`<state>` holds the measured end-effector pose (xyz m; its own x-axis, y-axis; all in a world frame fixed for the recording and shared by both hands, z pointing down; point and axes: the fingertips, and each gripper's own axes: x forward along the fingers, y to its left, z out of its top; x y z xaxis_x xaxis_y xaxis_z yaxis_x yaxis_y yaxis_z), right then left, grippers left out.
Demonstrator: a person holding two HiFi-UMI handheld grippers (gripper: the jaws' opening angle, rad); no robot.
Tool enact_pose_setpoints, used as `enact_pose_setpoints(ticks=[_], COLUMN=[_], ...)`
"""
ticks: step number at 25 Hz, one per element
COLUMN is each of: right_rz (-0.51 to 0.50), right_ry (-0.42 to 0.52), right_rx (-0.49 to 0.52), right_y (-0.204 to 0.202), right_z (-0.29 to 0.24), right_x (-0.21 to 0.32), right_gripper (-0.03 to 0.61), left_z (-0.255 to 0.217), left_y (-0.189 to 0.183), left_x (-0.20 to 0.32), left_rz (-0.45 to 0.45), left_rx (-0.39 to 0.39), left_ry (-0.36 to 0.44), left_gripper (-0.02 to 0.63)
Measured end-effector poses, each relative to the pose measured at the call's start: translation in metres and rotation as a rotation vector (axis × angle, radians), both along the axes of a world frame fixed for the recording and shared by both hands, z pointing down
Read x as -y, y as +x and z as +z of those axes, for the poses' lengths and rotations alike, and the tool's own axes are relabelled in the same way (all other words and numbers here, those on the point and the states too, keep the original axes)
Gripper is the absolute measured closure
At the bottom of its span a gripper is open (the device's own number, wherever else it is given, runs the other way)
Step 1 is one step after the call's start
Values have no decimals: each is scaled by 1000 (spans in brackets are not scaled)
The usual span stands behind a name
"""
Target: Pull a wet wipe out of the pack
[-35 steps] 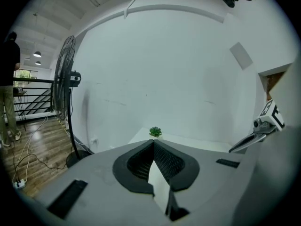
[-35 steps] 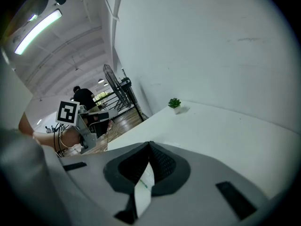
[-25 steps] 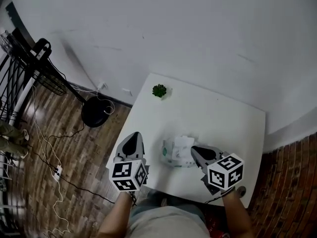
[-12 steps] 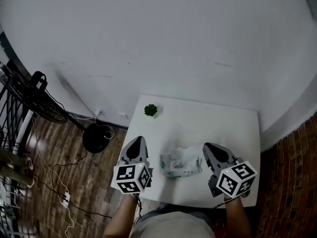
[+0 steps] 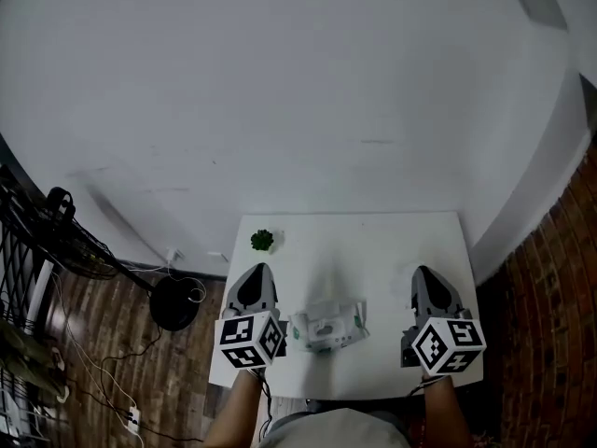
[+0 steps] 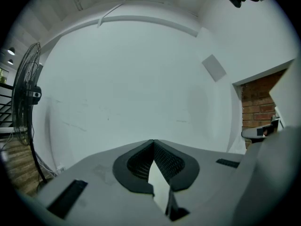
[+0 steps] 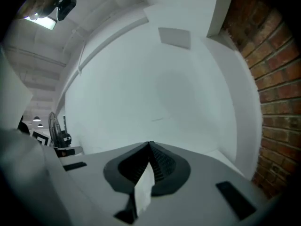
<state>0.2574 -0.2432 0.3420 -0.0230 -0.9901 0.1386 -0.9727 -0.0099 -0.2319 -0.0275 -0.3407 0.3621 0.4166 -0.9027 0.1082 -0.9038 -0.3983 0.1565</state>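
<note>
Grey jaws of the left gripper [image 5: 253,271] meet at the tips with nothing in them, and its own view looks only at bare wall. The right gripper [image 5: 428,272] is the same, closed and empty. A pale sliver shows behind each set of tips, which I take for background, not a wipe.

A second ago the right gripper was nosed up against the wet wipe pack [image 5: 326,326], where a white tuft stood up. Now it has drawn off to the right, and both grippers sit level, well apart from the pack on either side. I judge the pulling is over or paused. No loose wipe shows in either gripper, nor that I can see on the white table [image 5: 396,250].

The pack lies flat near the table's front edge, label up, between the two grippers. Its long axis runs left to right. A pale crumple at its right end may be a wipe; I cannot tell.

Beyond it, a small green plant [image 5: 262,241] sits at the far left corner, below the wall [image 5: 298,110].
</note>
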Motion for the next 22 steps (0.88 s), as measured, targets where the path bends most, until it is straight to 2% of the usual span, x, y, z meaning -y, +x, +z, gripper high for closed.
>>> enact_pose_setpoints(ticks=[3, 7, 22], right_rz=[78, 121, 132], right_ry=[-7, -15, -6], right_rx=[0, -5, 54], right_y=[18, 31, 37], right_z=[1, 3, 5], right_x=[-8, -14, -11], right_gripper=[575, 575, 577], left_z=[-1, 0, 6], left_y=[8, 14, 2], left_x=[2, 4, 6], left_rz=[17, 24, -4], left_rx=[-4, -14, -26], left_ry=[3, 3, -13], left_gripper=[611, 611, 611])
